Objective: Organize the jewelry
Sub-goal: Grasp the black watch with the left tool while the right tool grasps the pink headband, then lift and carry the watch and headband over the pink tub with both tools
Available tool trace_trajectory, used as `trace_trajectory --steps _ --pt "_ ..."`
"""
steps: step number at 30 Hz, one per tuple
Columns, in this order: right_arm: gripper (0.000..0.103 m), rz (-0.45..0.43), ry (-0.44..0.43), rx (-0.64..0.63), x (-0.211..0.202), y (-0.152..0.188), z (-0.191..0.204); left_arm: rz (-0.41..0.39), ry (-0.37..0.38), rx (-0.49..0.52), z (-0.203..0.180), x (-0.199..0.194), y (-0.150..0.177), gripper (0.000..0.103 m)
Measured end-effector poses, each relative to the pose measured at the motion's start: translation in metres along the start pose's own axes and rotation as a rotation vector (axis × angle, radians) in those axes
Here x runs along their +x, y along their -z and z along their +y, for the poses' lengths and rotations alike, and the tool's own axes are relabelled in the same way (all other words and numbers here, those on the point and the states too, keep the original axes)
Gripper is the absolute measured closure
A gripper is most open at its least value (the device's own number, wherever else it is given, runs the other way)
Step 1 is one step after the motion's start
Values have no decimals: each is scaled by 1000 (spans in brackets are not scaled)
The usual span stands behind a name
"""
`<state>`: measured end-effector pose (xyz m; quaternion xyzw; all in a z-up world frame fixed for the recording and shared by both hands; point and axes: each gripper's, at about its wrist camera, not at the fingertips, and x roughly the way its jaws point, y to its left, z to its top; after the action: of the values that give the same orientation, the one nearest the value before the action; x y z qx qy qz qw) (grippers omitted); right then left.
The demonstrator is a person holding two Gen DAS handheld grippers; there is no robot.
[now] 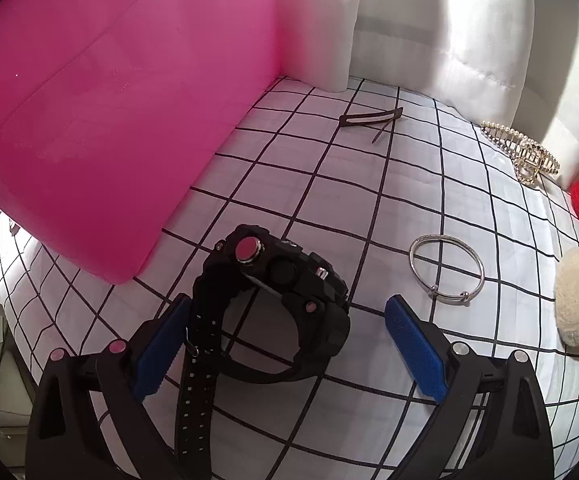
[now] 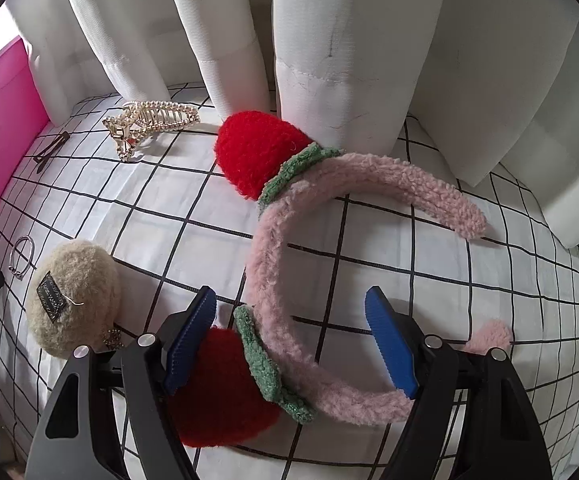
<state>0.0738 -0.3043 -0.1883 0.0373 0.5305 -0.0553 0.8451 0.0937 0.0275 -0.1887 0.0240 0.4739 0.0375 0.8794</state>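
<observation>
We've got our left gripper [image 1: 285,344] spread wide around the black watch [image 1: 281,304], which sits on the checked cloth [image 1: 329,184] just beside the pink box [image 1: 101,112]. Our right gripper [image 2: 289,340] is wide apart too, straddling the fuzzy pink headband [image 2: 289,280], not pinching it.

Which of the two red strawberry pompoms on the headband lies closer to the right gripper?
The lower red knitted strawberry pompom, beside the right gripper and its left finger. The other red strawberry sits far off by the white curtain.
</observation>
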Motion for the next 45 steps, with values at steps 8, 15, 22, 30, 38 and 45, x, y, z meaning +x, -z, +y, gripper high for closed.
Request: trace_trajectory --steps 8,15,22,30,38,45 --pt "26 -32 -14 2 5 4 0 5 39 -74 6 9 -1 6" --pt "27 -39 -19 2 1 8 -6 -21 42 -71 4 5 3 7" --pt "70 -52 -37 -41 -5 8 8 -29 47 -50 0 -4 4 33" --pt "90 -67 -54 -29 -12 8 6 -13 47 -46 2 -8 4 35" --pt "91 -92 -69 -25 -31 18 6 3 45 -29 9 -18 8 35" --pt "91 -102 -86 -12 -49 21 5 -18 61 2 6 -38 7 35"
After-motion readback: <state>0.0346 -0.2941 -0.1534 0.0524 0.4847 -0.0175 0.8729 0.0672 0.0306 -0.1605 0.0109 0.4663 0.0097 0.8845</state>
